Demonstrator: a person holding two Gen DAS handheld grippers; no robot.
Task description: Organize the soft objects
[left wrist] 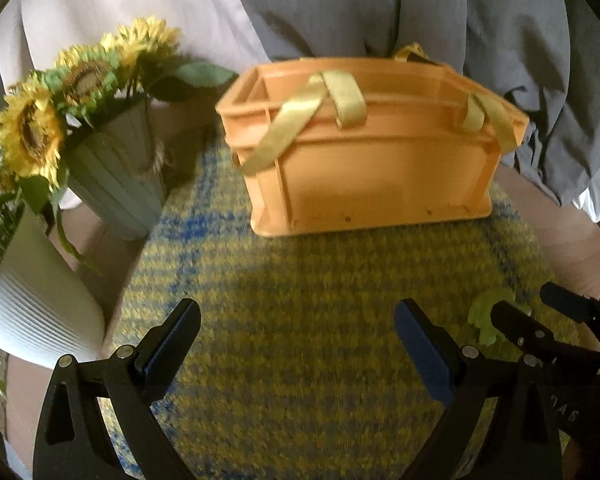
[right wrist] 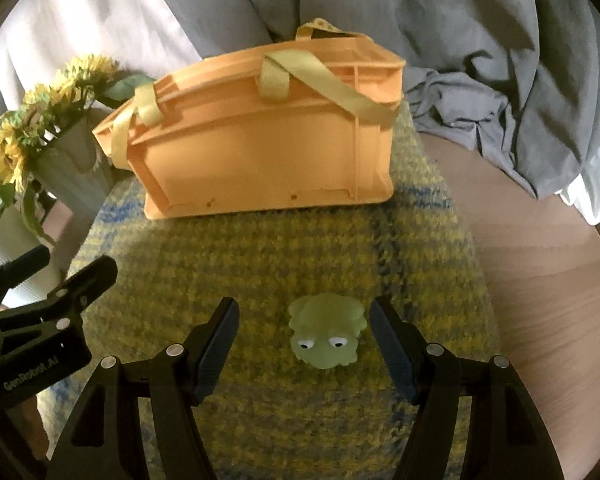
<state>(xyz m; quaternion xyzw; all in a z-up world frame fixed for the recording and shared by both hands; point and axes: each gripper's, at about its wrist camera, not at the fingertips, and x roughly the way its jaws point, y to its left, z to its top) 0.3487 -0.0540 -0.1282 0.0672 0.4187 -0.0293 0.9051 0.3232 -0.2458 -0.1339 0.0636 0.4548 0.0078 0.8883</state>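
Note:
A soft green frog toy (right wrist: 326, 330) lies on the yellow-blue woven mat (right wrist: 300, 256), between the open fingers of my right gripper (right wrist: 302, 322), nearer the right finger. The jaws are not touching it. An orange plastic crate (right wrist: 260, 152) with yellow-green fabric straps (right wrist: 332, 88) draped over its rim stands at the far side of the mat; it also shows in the left wrist view (left wrist: 372, 168). My left gripper (left wrist: 296, 320) is open and empty above the mat (left wrist: 300, 280). The frog (left wrist: 482, 320) and the right gripper (left wrist: 536, 320) show at its right.
A grey vase of artificial sunflowers (left wrist: 112, 184) and a white ribbed pot (left wrist: 40, 304) stand left of the mat. Grey and white cloth (right wrist: 480, 60) hangs behind the crate. The round wooden table (right wrist: 540, 260) shows bare at the right.

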